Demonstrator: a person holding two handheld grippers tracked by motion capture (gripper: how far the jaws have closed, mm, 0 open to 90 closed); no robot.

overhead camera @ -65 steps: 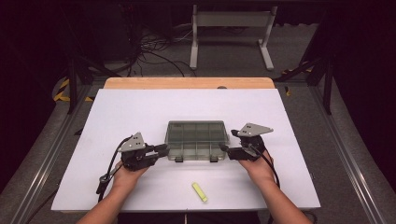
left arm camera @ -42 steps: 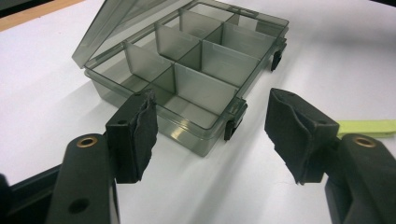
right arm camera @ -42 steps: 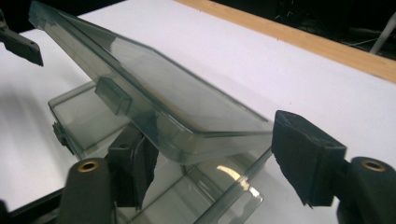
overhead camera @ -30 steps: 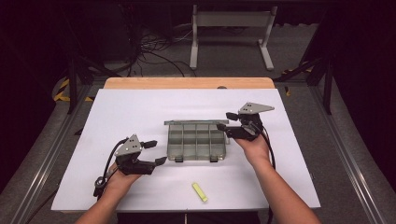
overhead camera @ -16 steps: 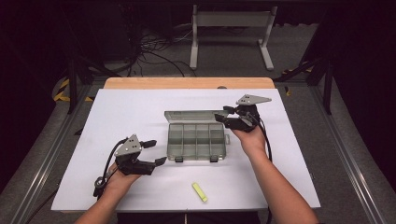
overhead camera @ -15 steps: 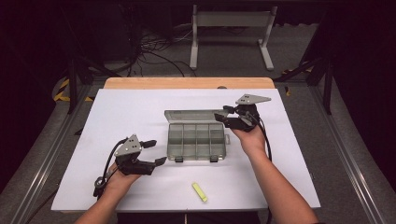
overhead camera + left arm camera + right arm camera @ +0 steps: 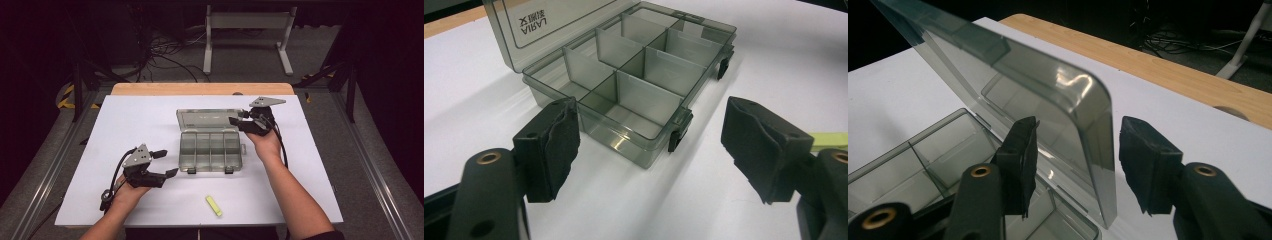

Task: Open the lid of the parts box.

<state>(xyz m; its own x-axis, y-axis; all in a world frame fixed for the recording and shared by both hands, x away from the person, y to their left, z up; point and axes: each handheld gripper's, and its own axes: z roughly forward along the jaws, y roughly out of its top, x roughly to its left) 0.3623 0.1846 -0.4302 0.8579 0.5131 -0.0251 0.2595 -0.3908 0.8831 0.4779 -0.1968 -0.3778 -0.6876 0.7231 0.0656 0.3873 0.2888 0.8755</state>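
A smoky clear compartment box (image 7: 210,150) lies in the middle of the white table with its lid (image 7: 205,119) swung up and tilted back. Its several compartments (image 7: 634,95) look empty. My right gripper (image 7: 239,121) is at the lid's right edge; in the right gripper view its jaws stand apart on either side of that edge (image 7: 1098,150), open, with a gap to the right pad (image 7: 1143,165). My left gripper (image 7: 162,163) rests open near the box's front left corner, a little apart from it, with nothing between its pads (image 7: 556,145).
A small yellow-green stick (image 7: 214,205) lies on the table in front of the box, also at the edge of the left gripper view (image 7: 830,140). The table's wooden strip (image 7: 200,89) runs along the back. A metal stand (image 7: 247,22) and cables are on the floor beyond.
The right gripper has swung the box's lid up and back from shut. The left gripper pulled away from the box to the front left, then stayed still.
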